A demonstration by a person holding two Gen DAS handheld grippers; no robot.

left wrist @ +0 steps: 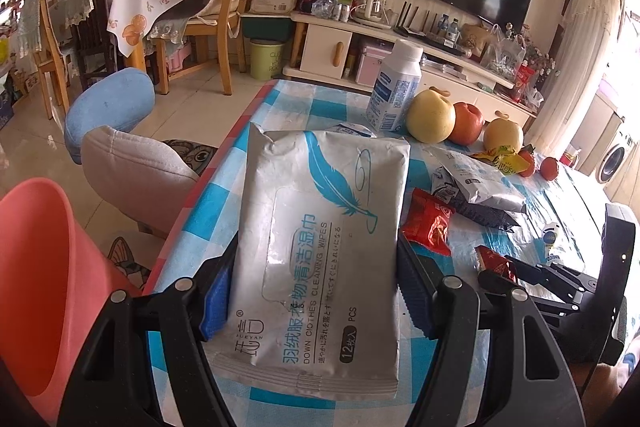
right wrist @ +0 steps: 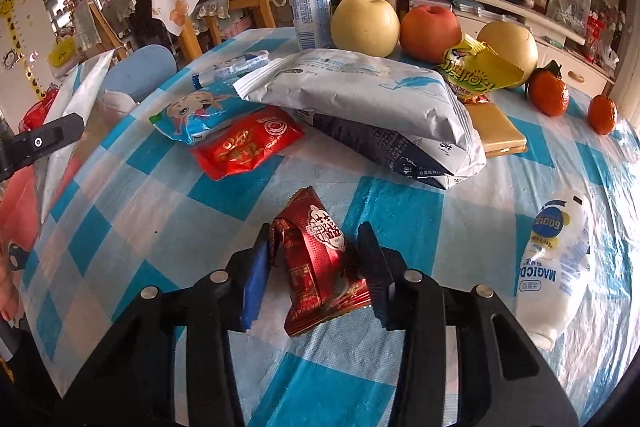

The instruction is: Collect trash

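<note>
While the left hand-held gripper (left wrist: 316, 291) sits clamped across the wet-wipes pack (left wrist: 320, 247), pads pressing both long edges, the right hand-held gripper (right wrist: 316, 267) straddles the dark red wrapper (right wrist: 320, 263) with jaws partly apart; the left pad looks to touch the crumpled edge, the right pad stands clear, so not a grip yet.

Pack is held above the worktop (right wrist: 132, 211) edge, pink bin (left wrist: 40, 287) just below-left of it. Wrapper lies on the worktop near the front edge.

To do this well, I'd say: centre the right jaws on the wrapper's thick folded part, not the thin crimped end, close fully since foil slips. Swing the pack left over the bin mouth before releasing; it's wide, so drop it end-first.

Readable text:
- pack: "DOWN CLOTHES CLEANING WIPES", "12", "PCS", "OPEN", brand roughly "SUEYAN"
- white squeeze pouch (right wrist: 556, 263) lying right of the wrapper: "MAGICDA…", "GOOD", seen upside down
- bright red packet (right wrist: 248, 147) and yellow packet (right wrist: 476, 71): Chinese print, too small to read
- milk bottle (right wrist: 310, 1): label illegible
</note>
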